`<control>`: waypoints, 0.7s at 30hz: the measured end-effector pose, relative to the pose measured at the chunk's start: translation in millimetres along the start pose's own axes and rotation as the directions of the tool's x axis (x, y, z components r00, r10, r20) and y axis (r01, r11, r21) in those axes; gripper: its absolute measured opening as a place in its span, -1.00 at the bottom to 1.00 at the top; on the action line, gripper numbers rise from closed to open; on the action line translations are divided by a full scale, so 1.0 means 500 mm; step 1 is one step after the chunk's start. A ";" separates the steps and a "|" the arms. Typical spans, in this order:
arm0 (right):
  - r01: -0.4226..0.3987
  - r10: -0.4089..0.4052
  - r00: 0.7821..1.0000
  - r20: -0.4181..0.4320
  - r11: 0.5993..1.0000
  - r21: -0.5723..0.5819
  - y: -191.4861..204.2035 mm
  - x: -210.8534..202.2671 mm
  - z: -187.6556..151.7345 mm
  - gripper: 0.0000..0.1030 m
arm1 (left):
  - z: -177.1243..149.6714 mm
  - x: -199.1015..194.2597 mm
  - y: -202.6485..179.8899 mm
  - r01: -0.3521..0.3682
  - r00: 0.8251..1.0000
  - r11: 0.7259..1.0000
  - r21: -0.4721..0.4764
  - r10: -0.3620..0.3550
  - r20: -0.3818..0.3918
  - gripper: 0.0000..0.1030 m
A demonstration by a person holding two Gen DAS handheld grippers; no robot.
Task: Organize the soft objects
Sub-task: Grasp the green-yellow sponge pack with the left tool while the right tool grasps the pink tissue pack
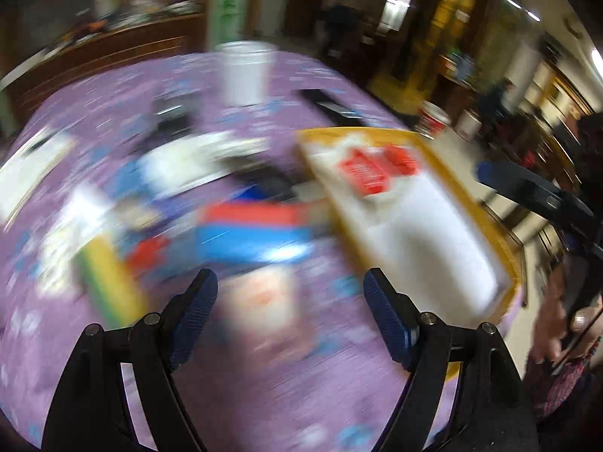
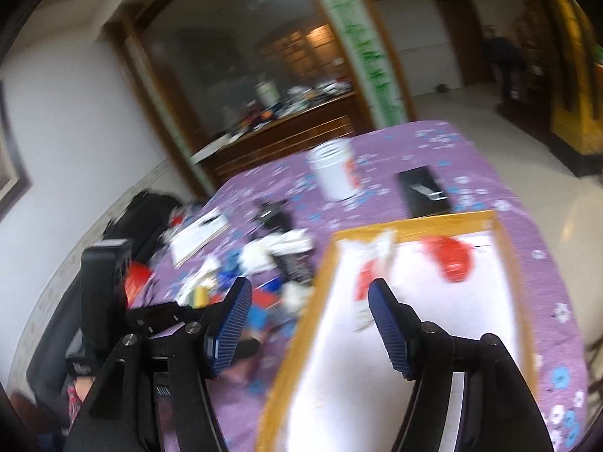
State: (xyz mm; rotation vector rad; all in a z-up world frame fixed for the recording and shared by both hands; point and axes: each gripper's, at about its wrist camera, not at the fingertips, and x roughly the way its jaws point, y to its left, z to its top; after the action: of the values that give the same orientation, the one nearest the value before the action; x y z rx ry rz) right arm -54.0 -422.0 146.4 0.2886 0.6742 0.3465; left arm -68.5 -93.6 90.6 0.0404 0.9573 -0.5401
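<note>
Motion-blurred pile (image 1: 226, 226) on tablecloth (image 1: 113, 105)

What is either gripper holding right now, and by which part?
Nothing. The left gripper and the right gripper are both open, with nothing between their fingers.

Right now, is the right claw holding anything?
No. The right claw is open with nothing between its blue pads, hovering over the near edge of the yellow-rimmed tray.

No writing can be read in either view; motion blur smears everything. The green marks on the white strip (image 2: 371, 56) by the doorway, the red patch on the white bucket (image 2: 333, 173) and the print on the red packet (image 1: 363, 173) stay illegible.
</note>
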 end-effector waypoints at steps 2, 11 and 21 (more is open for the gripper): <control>-0.040 0.038 0.999 -0.039 0.998 -0.049 0.047 0.023 -0.013 0.31 | -0.034 -0.010 0.087 -0.068 0.998 0.992 -0.108 0.068 -0.005 0.55; -0.112 0.074 0.965 -0.252 0.984 -0.140 0.184 0.155 -0.107 0.39 | -0.060 0.043 0.233 -0.122 0.992 0.945 -0.303 0.109 -0.060 0.55; -0.034 -0.022 0.944 -0.329 0.986 -0.164 0.204 0.224 -0.144 0.48 | -0.011 0.132 0.222 -0.351 0.935 0.908 -0.231 0.328 -0.134 0.55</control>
State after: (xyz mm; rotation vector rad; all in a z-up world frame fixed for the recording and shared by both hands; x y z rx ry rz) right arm -41.6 -274.1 68.3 0.0703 0.9688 0.4605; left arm 7.9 -23.4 13.3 0.0040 1.0759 -0.0919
